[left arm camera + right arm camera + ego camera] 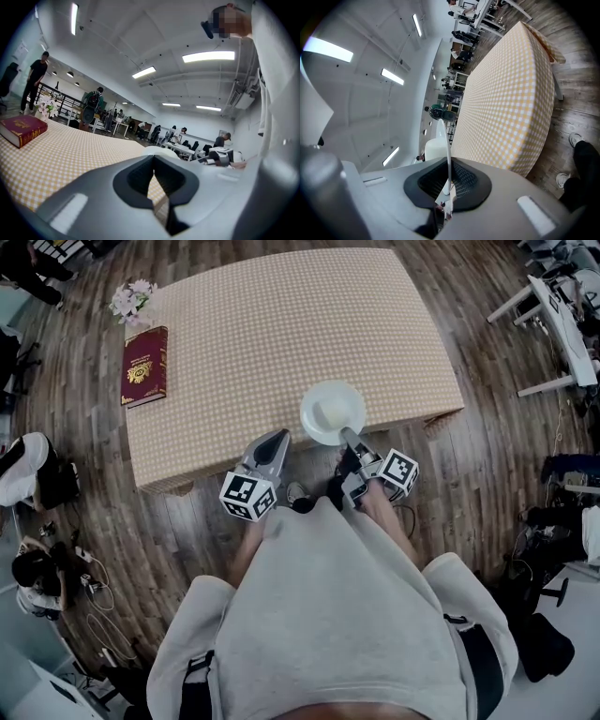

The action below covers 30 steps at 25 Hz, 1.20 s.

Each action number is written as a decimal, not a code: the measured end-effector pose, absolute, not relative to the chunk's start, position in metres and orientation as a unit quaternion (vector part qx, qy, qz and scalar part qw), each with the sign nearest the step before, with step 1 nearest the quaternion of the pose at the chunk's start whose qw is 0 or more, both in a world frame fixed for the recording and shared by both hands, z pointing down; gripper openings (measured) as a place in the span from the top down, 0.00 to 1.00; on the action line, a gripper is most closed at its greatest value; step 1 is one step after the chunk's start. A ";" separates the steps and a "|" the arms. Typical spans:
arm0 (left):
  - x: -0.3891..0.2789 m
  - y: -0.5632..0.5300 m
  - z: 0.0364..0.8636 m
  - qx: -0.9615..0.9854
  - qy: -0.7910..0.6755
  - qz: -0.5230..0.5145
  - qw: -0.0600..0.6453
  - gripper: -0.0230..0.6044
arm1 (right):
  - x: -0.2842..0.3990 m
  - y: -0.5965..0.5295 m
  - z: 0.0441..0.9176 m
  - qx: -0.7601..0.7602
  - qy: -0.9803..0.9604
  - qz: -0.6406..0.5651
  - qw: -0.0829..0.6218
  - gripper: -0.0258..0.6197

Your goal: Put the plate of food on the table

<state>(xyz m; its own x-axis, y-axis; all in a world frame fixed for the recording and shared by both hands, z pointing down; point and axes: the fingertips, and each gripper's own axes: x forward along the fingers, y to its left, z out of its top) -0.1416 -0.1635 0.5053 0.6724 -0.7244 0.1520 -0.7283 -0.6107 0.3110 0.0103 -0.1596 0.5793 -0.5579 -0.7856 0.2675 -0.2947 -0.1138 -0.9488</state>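
A white plate (333, 412) hangs over the near edge of the table (281, 324), which wears a tan checked cloth. Its inside looks pale; I cannot make out any food on it. My right gripper (347, 434) is shut on the plate's near rim. In the right gripper view the plate (446, 140) shows edge-on as a thin white blade rising from between the dark pads (466, 180), with the table (506, 103) to its right. My left gripper (279, 439) is shut and holds nothing, just left of the plate at the table's near edge. Its jaws (157, 161) meet above the cloth (70, 154).
A dark red book (145, 365) (22, 129) lies at the table's left side, with a small bunch of flowers (131, 301) (47, 107) behind it. People sit on the floor at the left (28, 474). White desks (562, 324) stand at the right.
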 end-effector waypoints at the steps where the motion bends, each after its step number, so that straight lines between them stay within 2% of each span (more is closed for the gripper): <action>1: -0.139 -0.165 0.506 0.896 -0.408 0.005 0.176 0.95 | 0.013 -0.162 0.580 -0.424 0.635 -0.614 0.198 0.94; 7: -0.111 -0.179 0.511 0.887 -0.424 0.008 0.180 0.95 | 0.034 -0.184 0.577 -0.390 0.649 -0.619 0.211 0.94; 11: -0.088 -0.195 0.508 0.881 -0.439 0.007 0.175 0.95 | 0.056 -0.199 0.582 -0.394 0.650 -0.624 0.182 0.94; 19: -0.038 -0.225 0.500 0.869 -0.467 0.000 0.162 0.95 | 0.089 -0.233 0.574 -0.345 0.672 -0.631 0.177 0.94; 25: -0.025 -0.229 0.507 0.857 -0.488 0.001 0.168 0.95 | 0.102 -0.243 0.587 -0.338 0.671 -0.644 0.147 0.94; 30: -0.028 -0.239 0.518 0.856 -0.484 0.007 0.179 0.95 | 0.093 -0.254 0.589 -0.324 0.668 -0.649 0.164 0.94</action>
<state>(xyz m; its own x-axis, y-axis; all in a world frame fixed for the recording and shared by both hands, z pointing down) -0.0279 -0.2391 0.5176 0.5312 -0.8268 0.1851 -0.8316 -0.4670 0.3006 0.0935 -0.2541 0.5886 -0.7364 -0.6456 0.2023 -0.2209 -0.0532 -0.9738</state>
